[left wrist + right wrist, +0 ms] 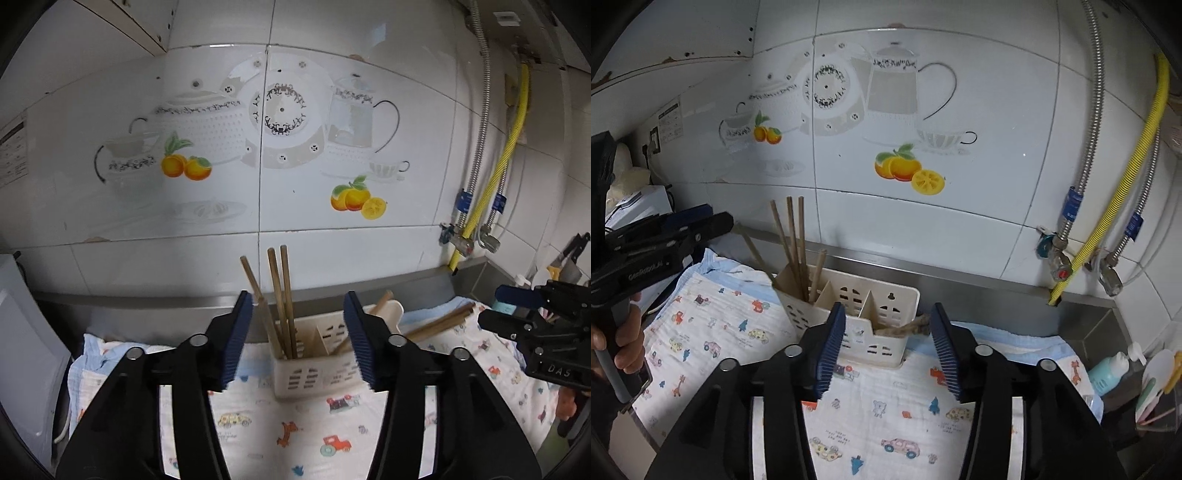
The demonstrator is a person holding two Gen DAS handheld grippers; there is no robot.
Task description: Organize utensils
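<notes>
The base of the cream slotted plastic utensil caddy (314, 369) was partly hidden behind the left gripper (298, 341), and the lower ends of the brown wooden chopsticks (282, 302) were lost inside it. That gripper stood open and empty, its blue ribbed pads on either side of the caddy and just short of it. Three or four sticks stood upright in the caddy's left compartment; others leaned out of its right end over the printed muslin cloth (288, 432) covering the tabletop. In the right wrist view, the right gripper (887, 350) was likewise open and held nothing, the caddy directly ahead of it, its middle compartments seemingly bare. What lay in the rightmost compartment was blurred. At far left a hand (626, 343) gripped the other tool's handle.
</notes>
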